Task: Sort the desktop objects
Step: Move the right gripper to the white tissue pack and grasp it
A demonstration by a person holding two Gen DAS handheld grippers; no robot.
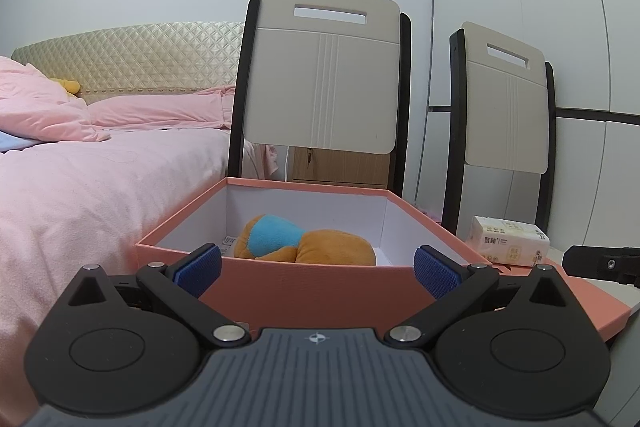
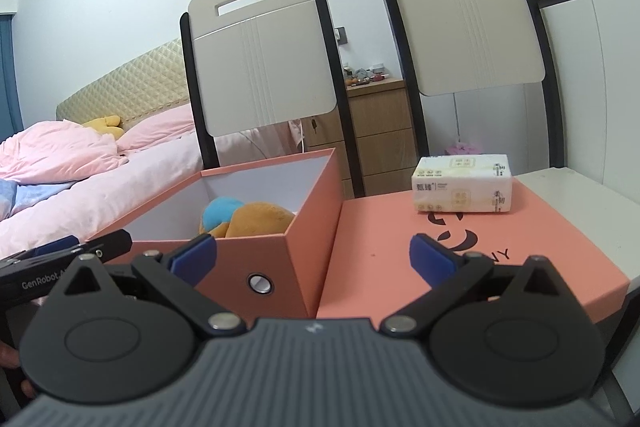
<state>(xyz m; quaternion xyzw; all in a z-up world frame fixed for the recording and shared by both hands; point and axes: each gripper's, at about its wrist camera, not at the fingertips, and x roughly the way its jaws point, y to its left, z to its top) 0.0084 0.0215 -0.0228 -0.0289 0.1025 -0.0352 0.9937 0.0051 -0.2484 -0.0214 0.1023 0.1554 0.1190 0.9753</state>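
**Beside the bed: toy boxed, tissues on the lid**

Inside the open salmon-pink box (image 1: 320,283) lies a plush toy (image 1: 308,241), orange-brown with a sky-blue patch, slumped on the white floor of the box. Just to the right of the box, touching its side wall, lies a flat lid (image 2: 400,247) of the same salmon card, printed with dark lettering. On the far part of that lid rests a tissue pack (image 2: 462,183), a soft-sided rectangular block in glossy white and cream film. Both box and lid sit on a pale bench (image 2: 592,203).

The left claw (image 1: 318,269) hangs low before the near wall of the box, its blue ribbed pads (image 1: 200,269) wide apart and holding nothing. The right claw (image 2: 314,261) faces the near corner of the box and the lid, likewise spread and empty.

Risks, as a judgement: the box is light card with thin walls, so a claw that dips too low could catch the rim and shove or tip it. The tissue pack's slick film and yielding body could slip or crumple in a hard pinch. The lid looks to overhang the bench's near edge, so downward pressure there might lever it up and send the pack sliding.
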